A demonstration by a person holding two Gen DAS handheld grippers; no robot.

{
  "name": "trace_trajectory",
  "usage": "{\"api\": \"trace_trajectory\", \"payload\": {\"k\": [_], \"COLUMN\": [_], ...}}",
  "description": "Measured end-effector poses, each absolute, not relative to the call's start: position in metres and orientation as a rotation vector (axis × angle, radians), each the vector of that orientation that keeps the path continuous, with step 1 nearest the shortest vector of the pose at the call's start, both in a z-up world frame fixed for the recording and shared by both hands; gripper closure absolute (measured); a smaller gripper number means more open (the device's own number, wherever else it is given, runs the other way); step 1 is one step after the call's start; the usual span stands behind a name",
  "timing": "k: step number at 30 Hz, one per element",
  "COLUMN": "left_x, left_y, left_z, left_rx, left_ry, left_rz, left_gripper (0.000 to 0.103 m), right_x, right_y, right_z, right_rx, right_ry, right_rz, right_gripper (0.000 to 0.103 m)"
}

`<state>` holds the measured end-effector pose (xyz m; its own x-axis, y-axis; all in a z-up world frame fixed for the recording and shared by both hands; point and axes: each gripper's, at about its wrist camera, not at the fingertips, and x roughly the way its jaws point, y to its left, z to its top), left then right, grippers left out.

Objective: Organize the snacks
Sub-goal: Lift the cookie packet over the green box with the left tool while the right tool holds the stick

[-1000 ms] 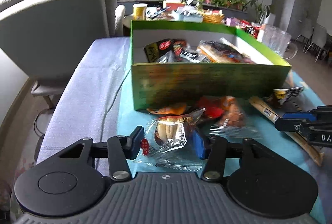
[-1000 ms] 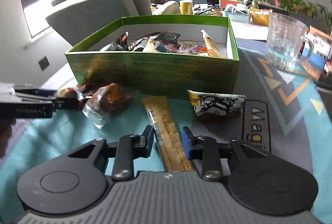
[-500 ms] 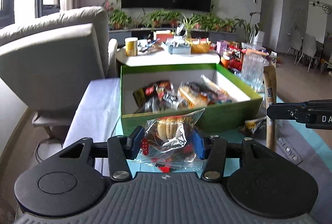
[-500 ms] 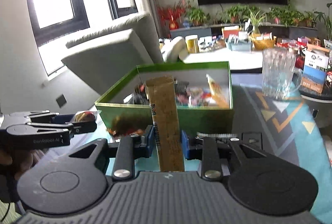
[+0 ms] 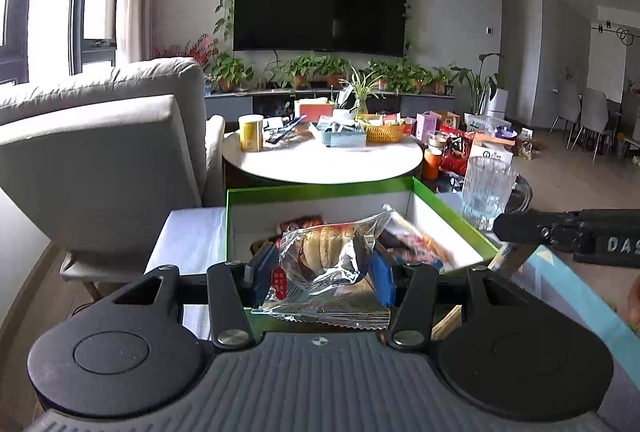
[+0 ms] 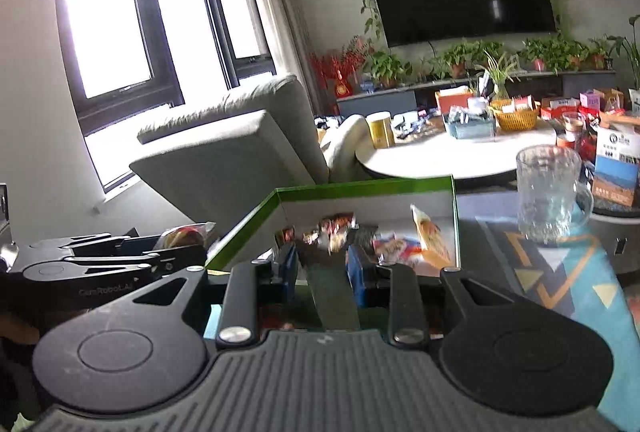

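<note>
The likeliest slip, as I judge it, is a collision: both grippers crowd the near wall of the green box (image 5: 320, 187) at once, and either packet could snag its rim or fall on the table short of it. The left gripper (image 5: 320, 272) pinches a clear cookie packet (image 5: 324, 256) between its blue pads, the packet raised just before the box's near left corner. The right gripper (image 6: 322, 268) is clamped on a long flat bar (image 6: 332, 296), standing upright between the fingers at the near edge. A slack, crinkly wrapper may slide out early. A glass mug (image 6: 548, 191) stands beside the box's right wall, within knocking reach.
</note>
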<state>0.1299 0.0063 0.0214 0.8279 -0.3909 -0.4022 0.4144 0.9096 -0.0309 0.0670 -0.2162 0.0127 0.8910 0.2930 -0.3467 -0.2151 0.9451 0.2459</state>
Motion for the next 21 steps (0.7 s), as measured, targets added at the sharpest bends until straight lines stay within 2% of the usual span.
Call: {"api": "trace_trajectory", "payload": {"k": [21], "left_x": [0.139], "left_y": [0.005], "left_z": [0.011], "left_rx": [0.026], "left_ry": [0.440], "left_rz": [-0.431], "left_gripper": [0.056], "right_x": [0.063], "right_y": [-0.229], "right_z": [-0.047], "right_rx": [0.271], "right_ry": [0.620], "right_rz": [0.281], "right_gripper": [0.079]}}
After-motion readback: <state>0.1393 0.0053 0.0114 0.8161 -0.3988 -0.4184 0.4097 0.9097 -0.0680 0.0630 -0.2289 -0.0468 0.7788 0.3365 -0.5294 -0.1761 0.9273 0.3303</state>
